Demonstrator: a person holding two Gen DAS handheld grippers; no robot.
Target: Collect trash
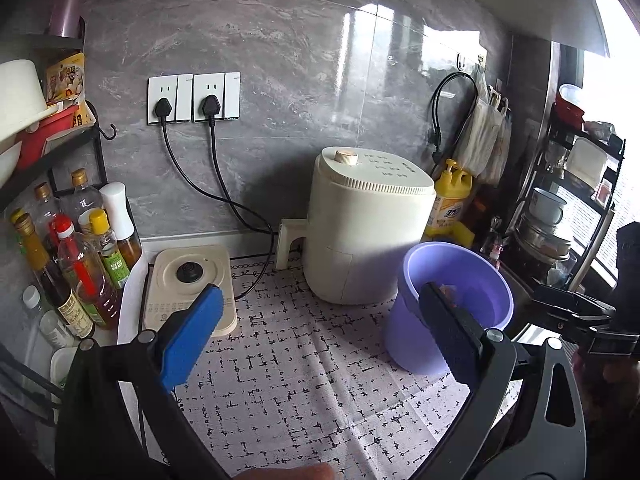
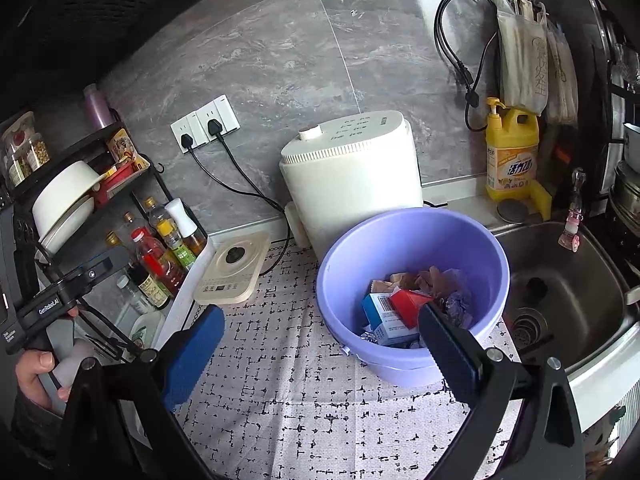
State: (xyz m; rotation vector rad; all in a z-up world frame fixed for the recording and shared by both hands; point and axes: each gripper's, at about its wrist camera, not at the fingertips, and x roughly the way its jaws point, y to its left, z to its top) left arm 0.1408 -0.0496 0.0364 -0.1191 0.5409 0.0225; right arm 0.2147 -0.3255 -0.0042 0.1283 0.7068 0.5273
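Note:
A purple plastic bucket stands on the patterned counter mat, holding trash: a blue-and-white carton, a red box, crumpled brown paper and foil. My right gripper hovers open over the bucket's near rim, its black finger over the rim, nothing between the fingers. In the left wrist view the bucket sits at right. My left gripper is open and empty above the mat, left of the bucket.
A cream air fryer stands behind the bucket. An induction cooker and several oil bottles on a rack are at left. A steel sink and yellow detergent bottle are at right. A hand holds the left gripper's handle.

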